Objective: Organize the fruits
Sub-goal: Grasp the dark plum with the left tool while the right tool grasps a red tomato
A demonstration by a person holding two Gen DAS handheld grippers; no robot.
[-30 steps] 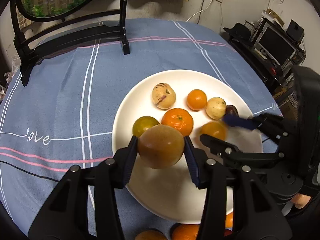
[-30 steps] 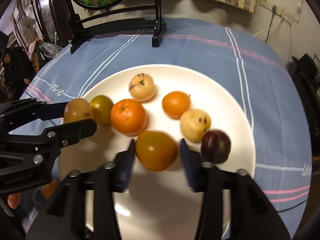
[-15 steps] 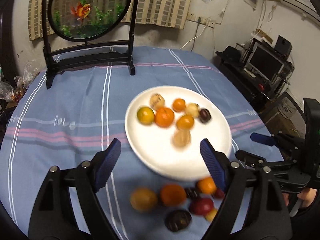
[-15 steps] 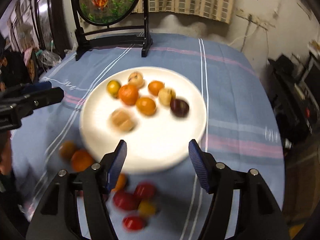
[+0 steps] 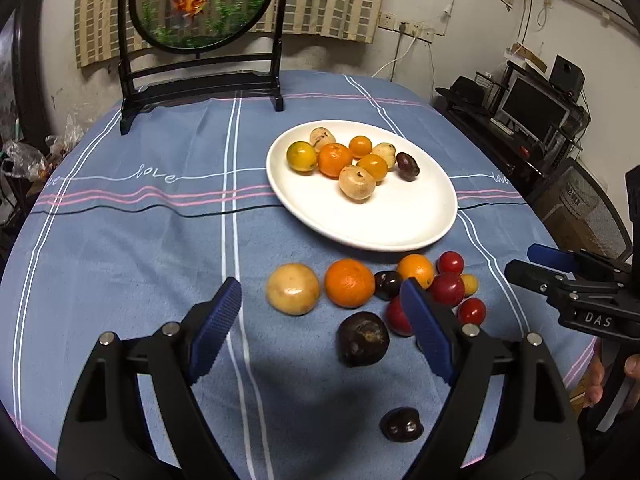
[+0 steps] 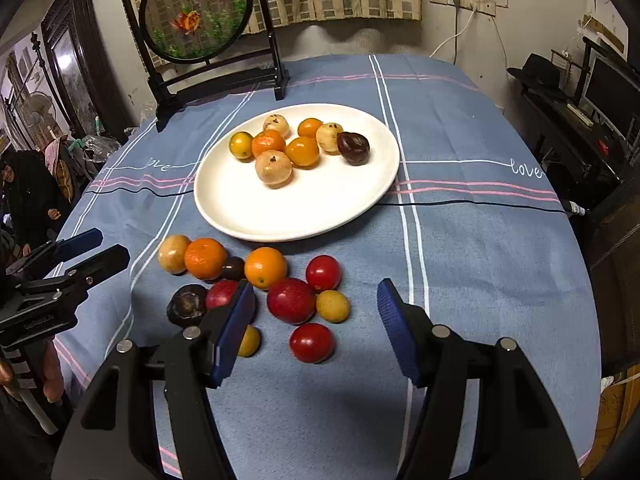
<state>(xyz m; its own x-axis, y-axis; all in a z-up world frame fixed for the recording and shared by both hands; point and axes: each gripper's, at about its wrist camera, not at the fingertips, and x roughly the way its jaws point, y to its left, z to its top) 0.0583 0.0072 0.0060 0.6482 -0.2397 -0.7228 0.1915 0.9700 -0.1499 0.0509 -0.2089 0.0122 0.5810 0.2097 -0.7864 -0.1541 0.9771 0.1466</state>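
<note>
A white plate holds several fruits: oranges, tan fruits, a green-yellow one and a dark plum. A tan fruit lies nearest the plate's middle. Loose fruits lie on the cloth in front of the plate: a tan fruit, an orange, red tomatoes and dark fruits. My left gripper is open and empty above the loose fruits. My right gripper is open and empty over the red ones.
A round table carries a blue striped cloth. A black-framed round goldfish screen stands at the back. Shelves with a monitor stand to the right. The table edge curves close on the right.
Both grippers let go of their fruits on the plate, opened wide and pulled back and up. The loose fruit pile in front of the plate has come into view.
</note>
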